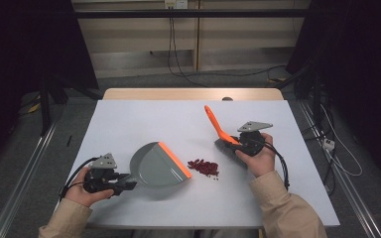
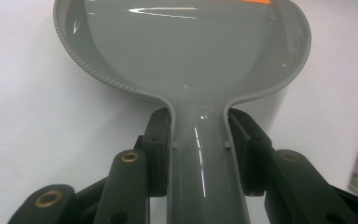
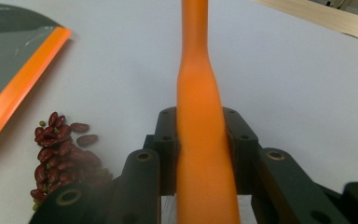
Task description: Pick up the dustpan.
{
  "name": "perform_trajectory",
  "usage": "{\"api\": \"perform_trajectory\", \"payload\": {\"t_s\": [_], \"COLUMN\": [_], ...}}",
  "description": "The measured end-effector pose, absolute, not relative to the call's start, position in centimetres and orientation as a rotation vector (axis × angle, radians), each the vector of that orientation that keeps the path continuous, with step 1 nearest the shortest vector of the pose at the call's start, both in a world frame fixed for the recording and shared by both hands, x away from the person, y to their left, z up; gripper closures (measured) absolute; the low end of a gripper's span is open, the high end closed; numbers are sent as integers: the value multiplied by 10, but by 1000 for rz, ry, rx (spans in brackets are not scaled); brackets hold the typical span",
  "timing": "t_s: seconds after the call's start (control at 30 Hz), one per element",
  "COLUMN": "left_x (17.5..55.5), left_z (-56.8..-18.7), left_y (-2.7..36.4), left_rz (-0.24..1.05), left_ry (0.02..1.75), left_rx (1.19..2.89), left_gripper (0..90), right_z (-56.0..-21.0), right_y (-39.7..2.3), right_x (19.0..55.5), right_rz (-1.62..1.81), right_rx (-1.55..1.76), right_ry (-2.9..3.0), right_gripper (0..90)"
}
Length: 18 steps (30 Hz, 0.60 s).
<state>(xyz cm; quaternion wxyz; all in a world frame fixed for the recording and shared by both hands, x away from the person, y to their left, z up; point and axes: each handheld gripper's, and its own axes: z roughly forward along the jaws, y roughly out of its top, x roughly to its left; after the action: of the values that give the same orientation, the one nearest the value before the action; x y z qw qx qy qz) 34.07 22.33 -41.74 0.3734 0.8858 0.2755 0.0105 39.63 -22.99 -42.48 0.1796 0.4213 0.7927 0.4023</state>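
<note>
A: Left tongs (image 1: pixel 129 182)?
B: Clamped on the handle of the grey dustpan (image 1: pixel 156 166); pads (image 2: pixel 158 154) pressed to both sides of the handle. Long axis across the desk (image 1: pixel 129 124), orange lip turned toward the red beans (image 1: pixel 204 167), close beside that pile.

A: Right tongs (image 1: pixel 234 144)?
B: Squeezed tight on the orange brush handle (image 1: pixel 216 124), near the desk's right side. Long axis slanting up and away toward the far edge, free end pointing to the far left. Beans lying between pan and brush.
</note>
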Motion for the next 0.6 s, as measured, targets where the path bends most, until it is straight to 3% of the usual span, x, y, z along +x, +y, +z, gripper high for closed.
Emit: {"api": "perform_trajectory", "payload": {"t_s": [0.33,0.6], "left_x": [338,337], "left_z": [-427,-433], "left_y": [208,196], "left_rz": [-4,-15], "left_ry": [607,548], "left_rx": [2343,2364], "left_gripper": [623,621], "right_z": [-428,-413], "right_y": [-229,-225], "right_x": [393,387], "right_rz": [1120,1056], "right_rx": [1189,1159], "right_ry": [2248,2267], "right_gripper": [706,649]}}
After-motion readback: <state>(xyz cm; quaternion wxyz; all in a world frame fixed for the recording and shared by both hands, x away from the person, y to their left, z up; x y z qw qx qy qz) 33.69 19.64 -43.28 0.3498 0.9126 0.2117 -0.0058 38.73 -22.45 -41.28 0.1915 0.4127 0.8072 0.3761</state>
